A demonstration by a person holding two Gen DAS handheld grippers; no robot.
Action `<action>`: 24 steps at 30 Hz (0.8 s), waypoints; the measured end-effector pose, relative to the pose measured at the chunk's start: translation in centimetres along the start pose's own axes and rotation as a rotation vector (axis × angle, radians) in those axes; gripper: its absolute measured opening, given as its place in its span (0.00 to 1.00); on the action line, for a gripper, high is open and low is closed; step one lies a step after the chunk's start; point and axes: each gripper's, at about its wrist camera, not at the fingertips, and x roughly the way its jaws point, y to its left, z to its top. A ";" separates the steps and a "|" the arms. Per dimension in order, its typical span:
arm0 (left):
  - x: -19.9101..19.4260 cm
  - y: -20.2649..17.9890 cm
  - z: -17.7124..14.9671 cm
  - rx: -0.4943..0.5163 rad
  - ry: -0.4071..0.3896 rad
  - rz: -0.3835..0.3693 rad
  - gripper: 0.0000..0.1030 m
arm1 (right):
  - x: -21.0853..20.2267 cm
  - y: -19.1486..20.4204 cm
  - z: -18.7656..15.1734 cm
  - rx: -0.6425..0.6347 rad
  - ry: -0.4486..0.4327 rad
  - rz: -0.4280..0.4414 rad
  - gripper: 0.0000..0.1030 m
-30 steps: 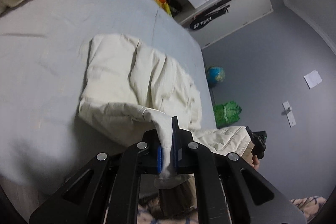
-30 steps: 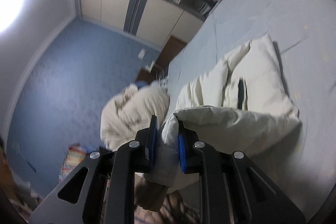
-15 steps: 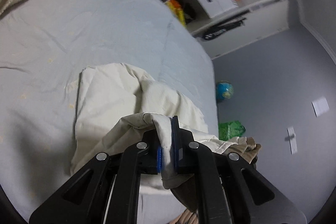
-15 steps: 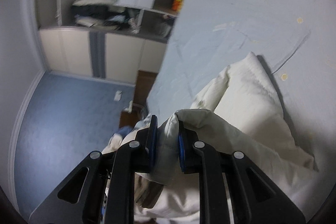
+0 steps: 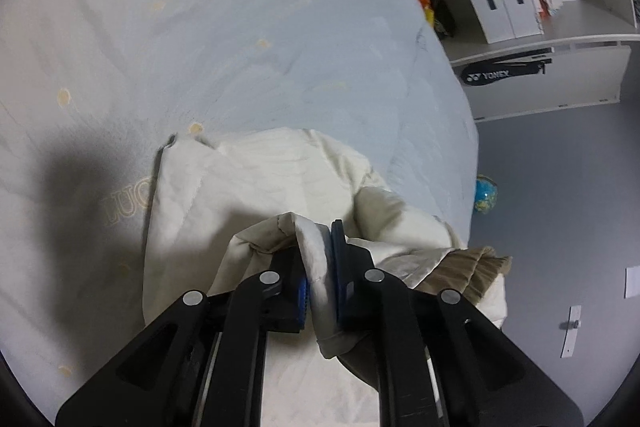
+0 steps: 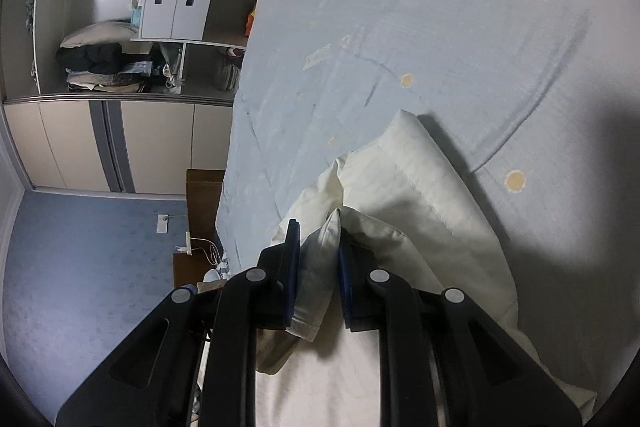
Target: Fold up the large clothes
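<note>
A cream padded garment [image 5: 260, 179] lies bunched on the pale blue bed sheet [image 5: 240, 27], with a brown lining [image 5: 476, 267] showing at its right. My left gripper [image 5: 320, 233] holds a fold of the garment's edge between its blue pads, and its jaws are opening slightly with the cloth still pinched. In the right wrist view the same garment [image 6: 420, 195] spreads over the sheet [image 6: 400, 7]. My right gripper [image 6: 318, 233] is shut on another fold of the edge. Both grippers hang low over the garment's near part.
Open wardrobe shelves [image 5: 520, 7] with white drawers stand beyond the bed, with a black racket bag [image 5: 500, 73] below them. A globe [image 5: 486, 194] sits on the floor. A wooden bedside cabinet [image 6: 204, 195] stands by the bed's left edge.
Both grippers have come forward and down over the bed, carrying the garment's edge over its far part. The views have rolled and the garment now lies lower and flatter.
</note>
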 end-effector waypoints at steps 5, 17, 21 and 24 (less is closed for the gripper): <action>-1.9 0.2 -1.0 -0.057 0.006 -0.026 0.20 | -1.2 0.4 -0.1 0.021 0.015 0.028 0.29; -12.1 -4.5 -6.1 0.136 -0.230 0.002 0.93 | -6.9 7.9 -4.4 -0.235 -0.014 0.151 0.59; -9.2 -8.9 -9.5 0.294 -0.199 0.107 0.93 | -6.0 10.2 -7.6 -0.415 0.018 0.038 0.59; -6.6 -11.9 -12.2 0.389 -0.172 0.127 0.93 | -5.1 11.2 -10.5 -0.542 0.036 -0.055 0.59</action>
